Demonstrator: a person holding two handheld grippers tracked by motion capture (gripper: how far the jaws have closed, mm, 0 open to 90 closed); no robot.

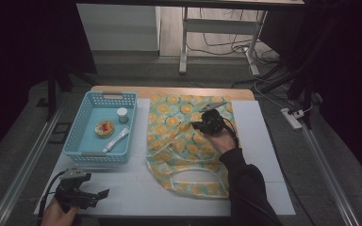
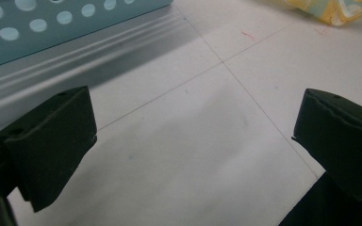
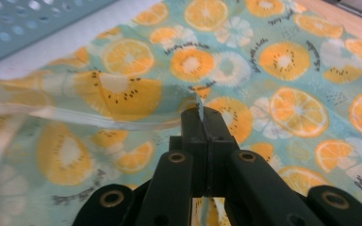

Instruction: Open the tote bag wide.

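Right gripper view: the right tongs (image 3: 201,113) are closed on a fold of the orange-slice print bag (image 3: 273,61), a thin edge of the fabric being pinched between the two jaws so that one layer can be lifted away from the layer beneath; a clear handle strap (image 3: 99,120) is seen raised just beside the jaws, probably drawn up by the same pull. In the high view the bag (image 1: 169,127) is laid flat on the table (image 1: 132,188) just to the right of the blue basket (image 1: 82,136), its mouth and handles turned toward the person, which is judged to suit opening it for filling. Inside the basket a small white-capped jar (image 1: 122,114), a round tin (image 1: 104,128) and a tube (image 1: 116,140) are kept together. The left tongs (image 1: 104,192) are held open and empty, low over the table in front of the basket, apparently kept in reserve.
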